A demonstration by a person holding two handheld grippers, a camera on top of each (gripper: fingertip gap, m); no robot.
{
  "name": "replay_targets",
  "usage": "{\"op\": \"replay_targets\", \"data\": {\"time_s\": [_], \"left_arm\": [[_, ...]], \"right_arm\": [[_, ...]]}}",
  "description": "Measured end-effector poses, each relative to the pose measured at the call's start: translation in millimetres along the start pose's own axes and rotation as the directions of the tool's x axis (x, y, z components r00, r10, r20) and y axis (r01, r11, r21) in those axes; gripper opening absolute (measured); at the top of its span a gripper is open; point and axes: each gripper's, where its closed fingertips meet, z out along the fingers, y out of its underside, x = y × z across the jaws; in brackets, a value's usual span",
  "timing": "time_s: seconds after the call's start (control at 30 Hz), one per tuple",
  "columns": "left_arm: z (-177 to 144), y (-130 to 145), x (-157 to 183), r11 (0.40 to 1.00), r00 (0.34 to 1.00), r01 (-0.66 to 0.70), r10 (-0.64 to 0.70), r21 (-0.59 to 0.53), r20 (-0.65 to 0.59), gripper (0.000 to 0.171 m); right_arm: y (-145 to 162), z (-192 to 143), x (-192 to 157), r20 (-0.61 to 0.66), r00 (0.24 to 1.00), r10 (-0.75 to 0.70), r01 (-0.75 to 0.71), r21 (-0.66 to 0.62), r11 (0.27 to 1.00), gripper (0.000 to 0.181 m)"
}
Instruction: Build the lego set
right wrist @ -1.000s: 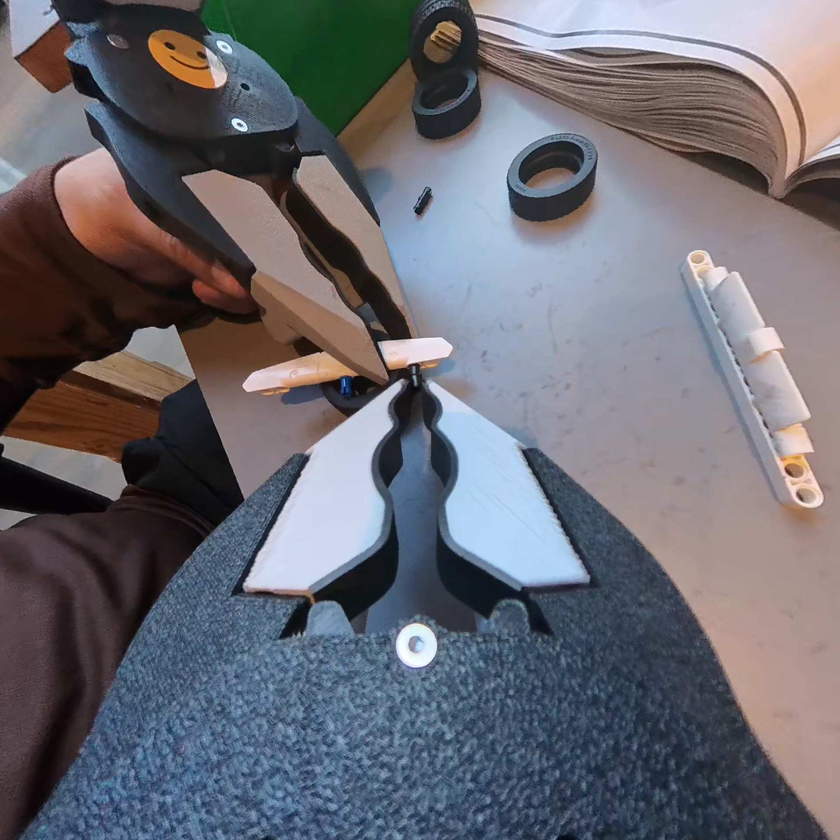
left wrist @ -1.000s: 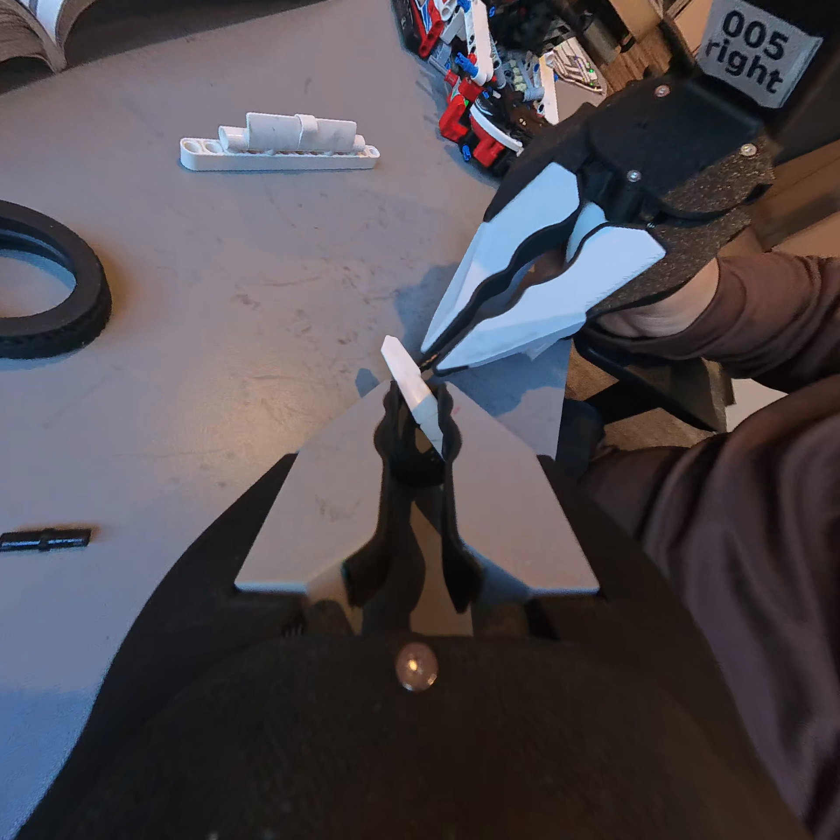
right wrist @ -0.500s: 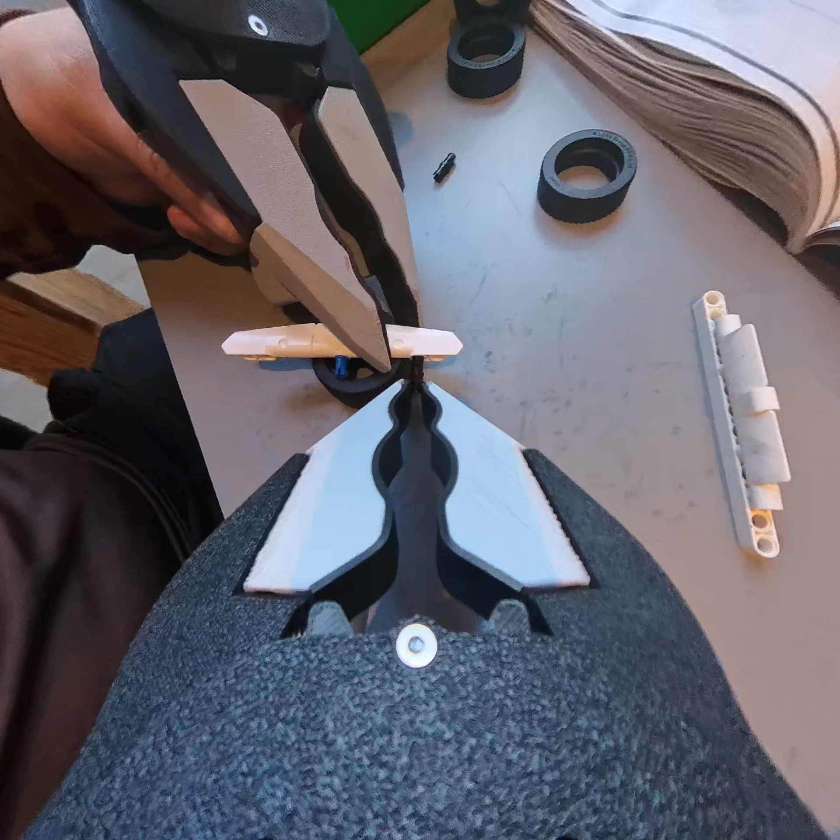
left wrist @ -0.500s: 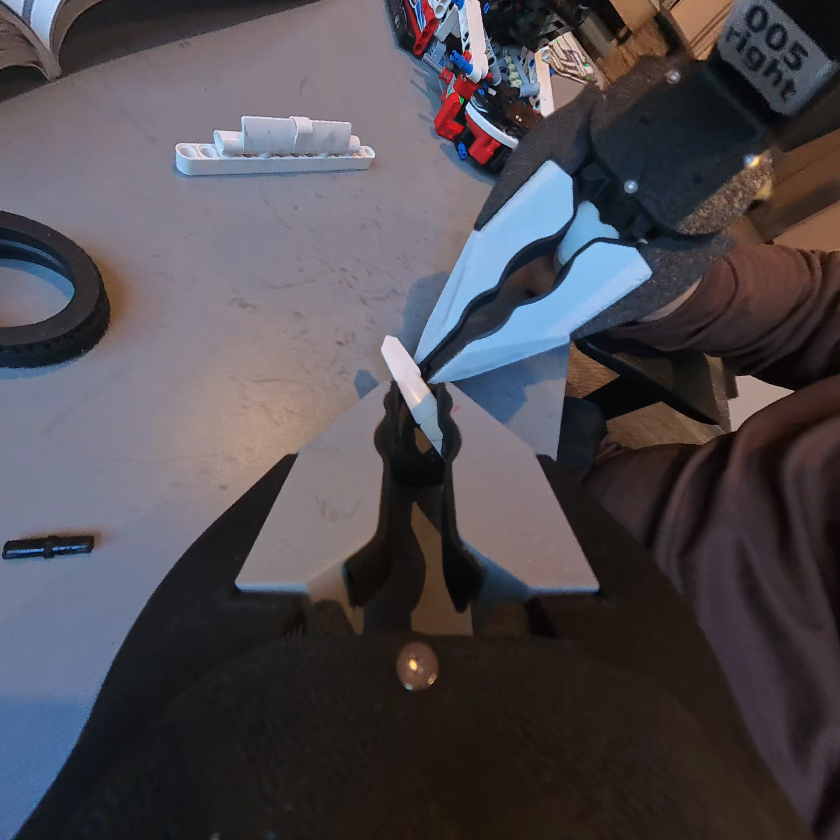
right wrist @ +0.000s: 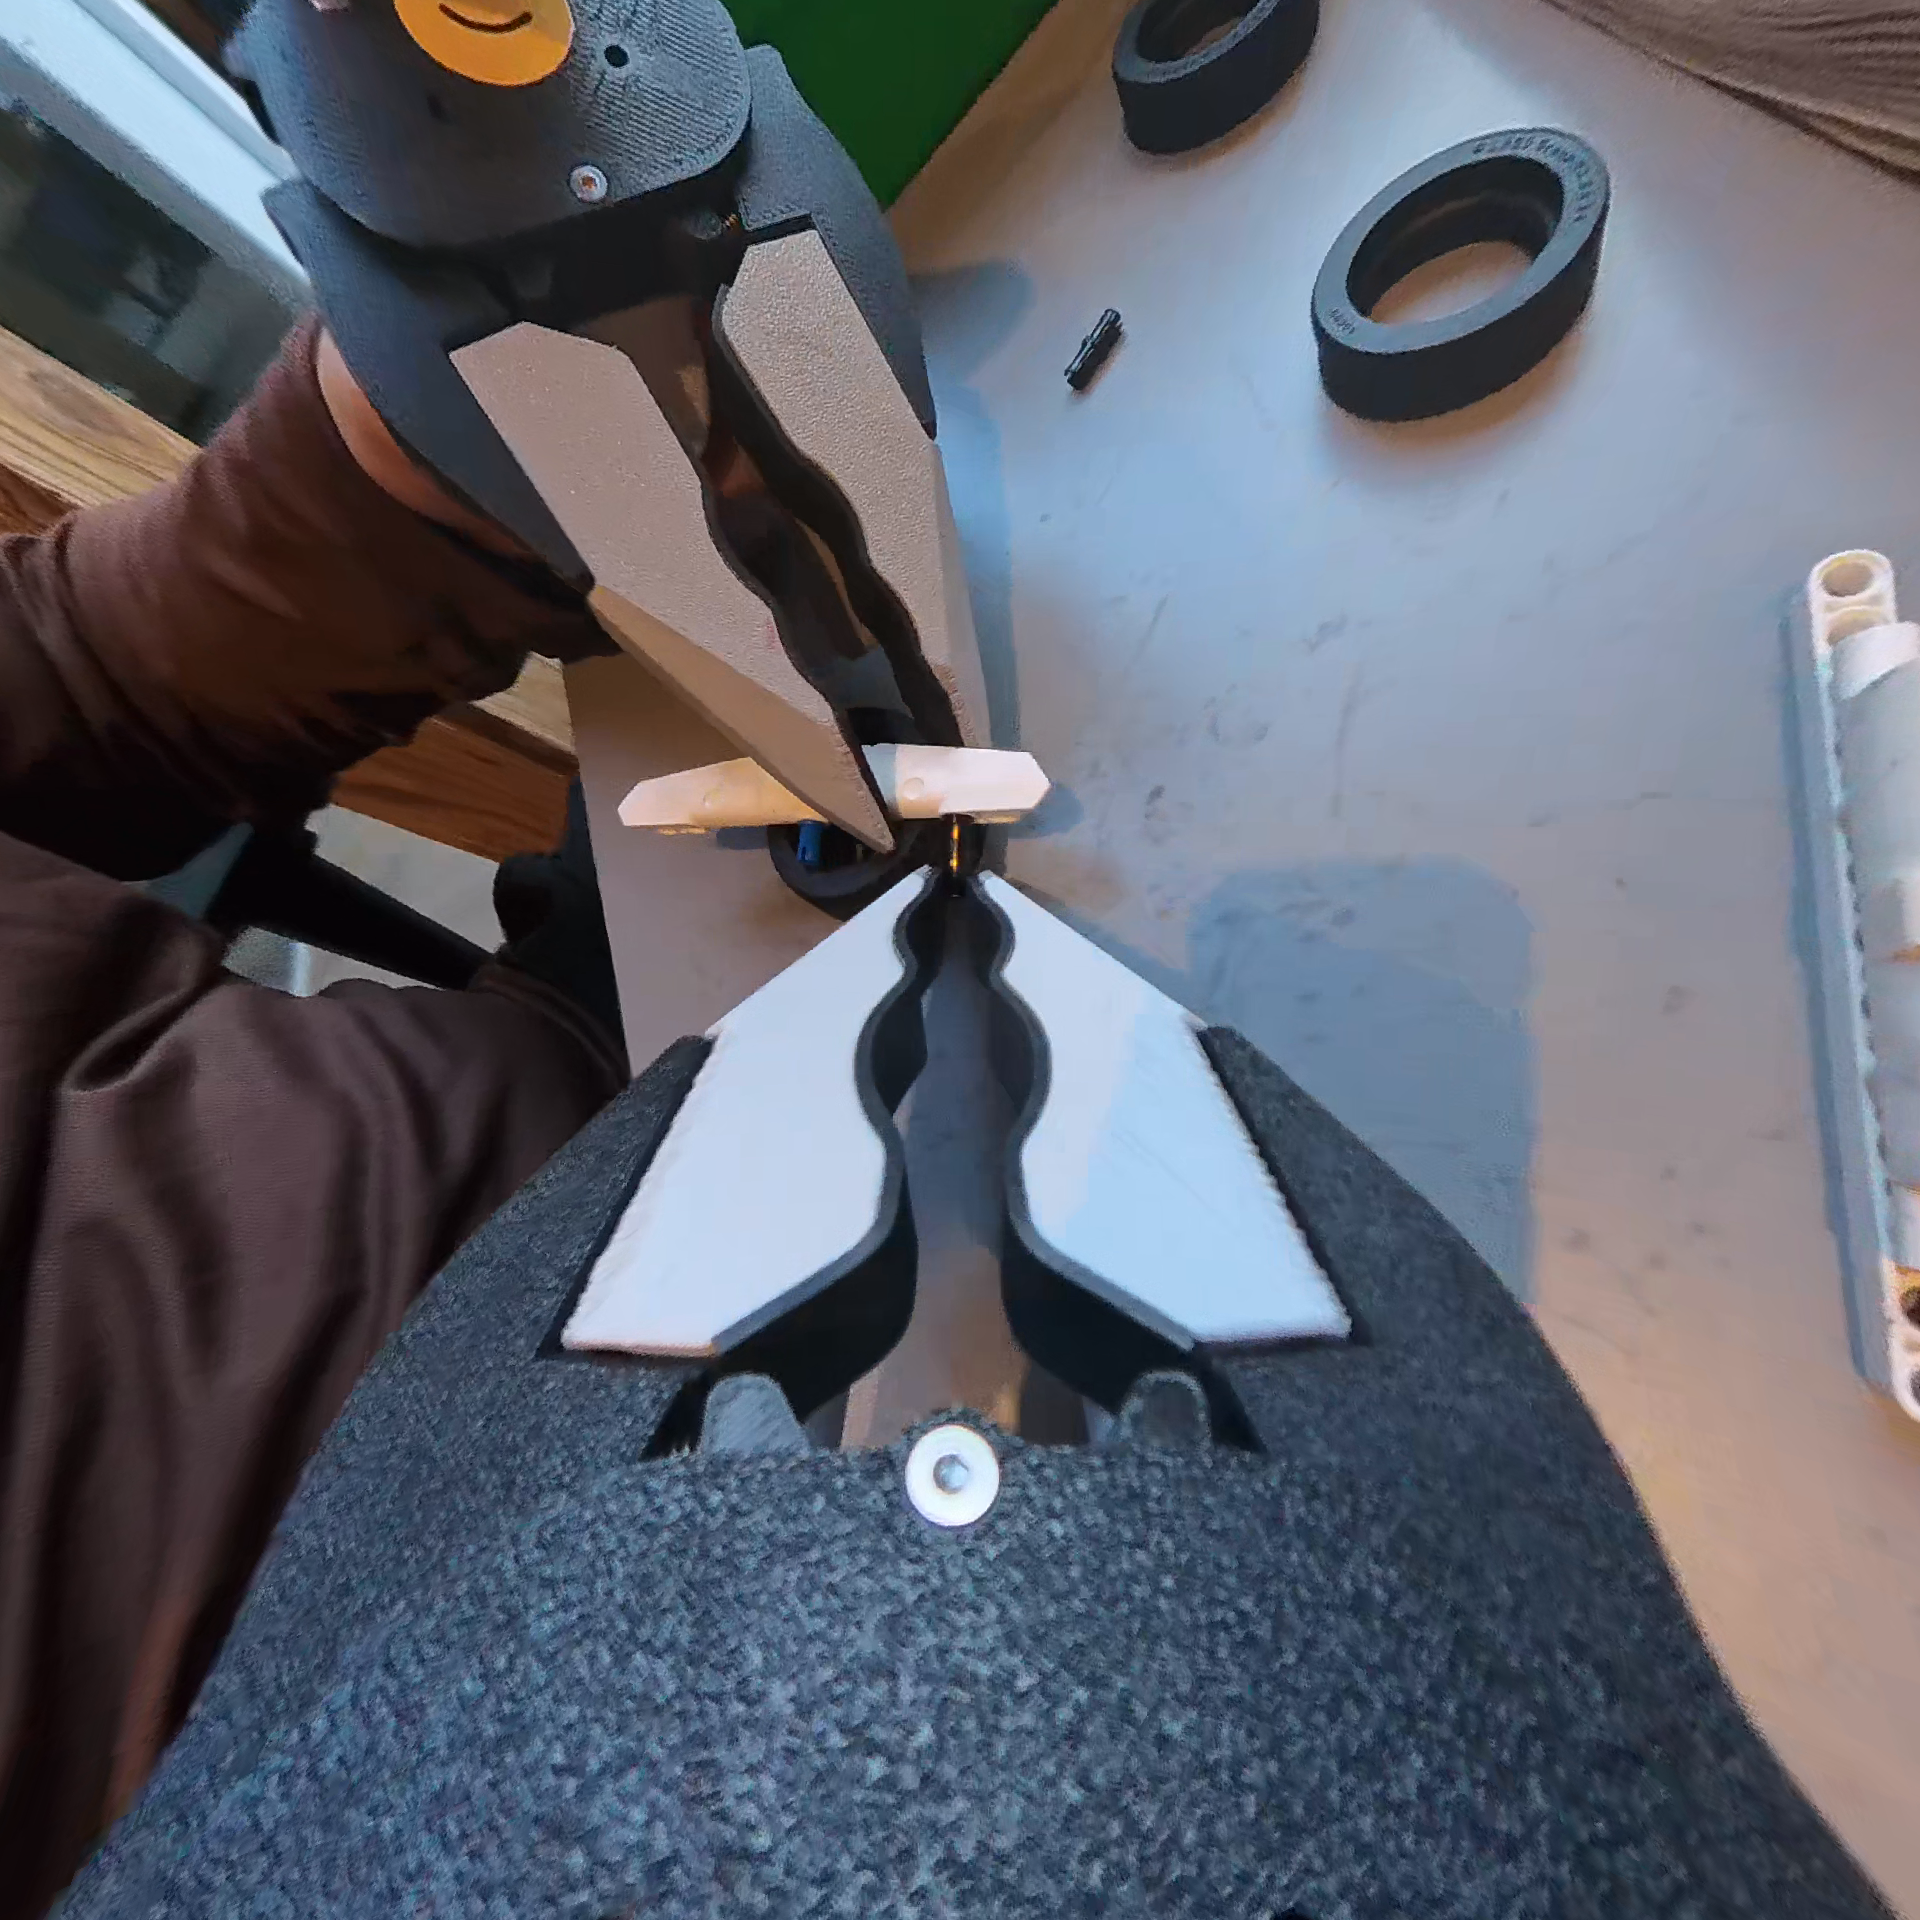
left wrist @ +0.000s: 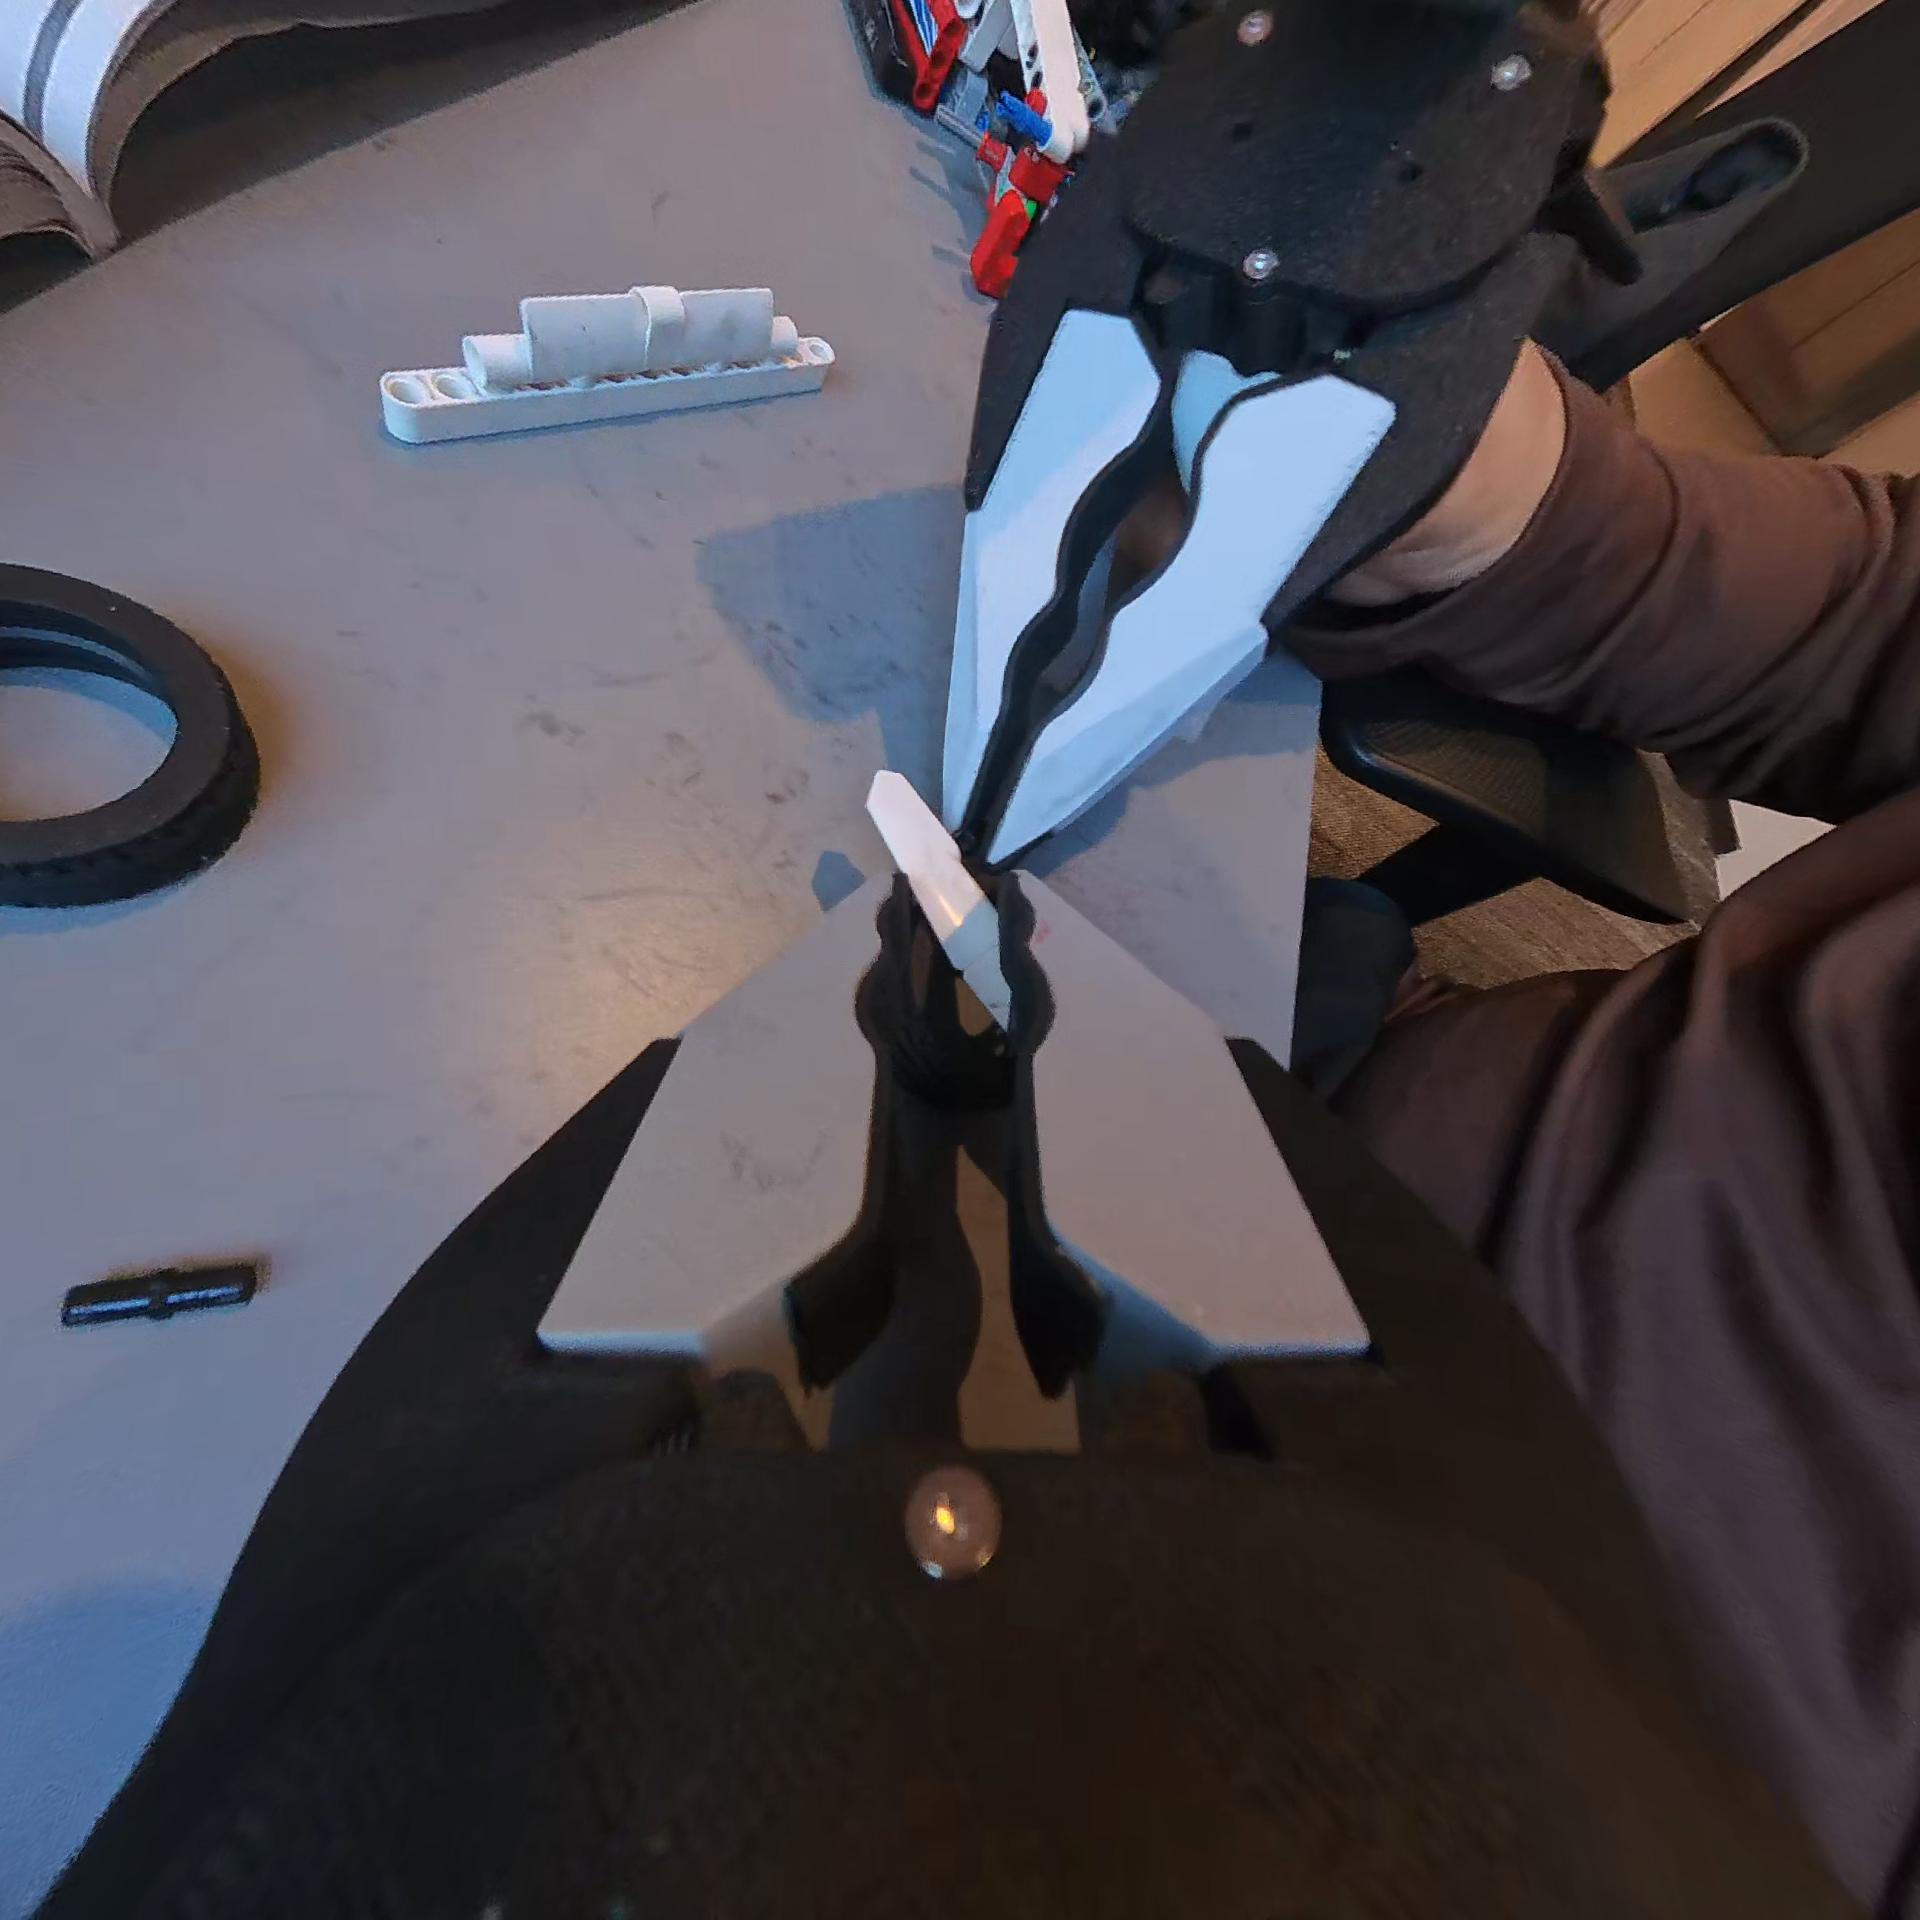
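Observation:
My left gripper (left wrist: 954, 920) is shut on a slim white lego piece (left wrist: 935, 883) and holds it above the grey table's front edge. A black round part (left wrist: 935, 1049) sits between its fingers below the piece. In the right wrist view the left gripper (right wrist: 914, 805) comes in from the upper left, and the white piece (right wrist: 966, 784) lies level across its tips. A black round part with a blue bit (right wrist: 816, 862) shows under it. My right gripper (right wrist: 951, 883) is shut on a small dark pin (right wrist: 954, 840). The pin's tip touches the piece's underside. In the left wrist view the right gripper (left wrist: 975, 840) reaches down from the upper right.
A long white beam with white cylinders (left wrist: 608, 364) (right wrist: 1860, 935) lies on the table (left wrist: 520, 831). Black tyres (left wrist: 114, 738) (right wrist: 1455, 281) (right wrist: 1205, 62) and a black axle pin (left wrist: 161, 1291) (right wrist: 1093, 348) lie loose. A partly built red, white and black model (left wrist: 997, 94) and an open instruction book (left wrist: 62, 104) sit at the back. The grippers are tip to tip, or close to it.
My right gripper has swung to a steeper angle while its tip stays at the white piece. The left gripper has kept its hold and turned the piece closer to level.

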Motion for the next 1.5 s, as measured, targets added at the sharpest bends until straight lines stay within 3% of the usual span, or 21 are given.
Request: {"op": "replay_targets", "data": {"time_s": [0.4,0.73,1.03,1.2,1.5], "left_arm": [[0.2,0.1,-0.2,1.000,1.000,-0.015,0.015,-0.016,-0.025,0.014],[0.3,0.0,-0.3,1.000,1.000,0.016,-0.016,-0.001,-0.020,0.013],[-0.4,-0.7,-1.2,0.998,0.998,0.060,-0.060,0.012,-0.033,0.012],[-0.7,-1.0,-1.6,0.999,0.999,0.048,-0.047,0.016,-0.019,0.012],[-0.2,-0.7,-0.7,1.000,1.000,0.024,-0.024,0.013,-0.006,0.012]], "right_arm": [[-2.9,-3.3,0.4,0.154,0.981,0.119,-0.115,-0.038,0.993,0.003],[-1.5,-1.4,1.8,-0.017,0.999,-0.033,0.033,0.004,0.999,0.002],[-1.4,3.8,4.6,-0.196,0.953,-0.231,0.228,-0.038,0.973,0.002],[-2.8,3.8,4.3,-0.164,0.967,-0.194,0.192,-0.027,0.981,0.001],[-6.2,2.9,0.0,0.029,0.998,-0.053,0.053,-0.015,0.998,0.002]]}}
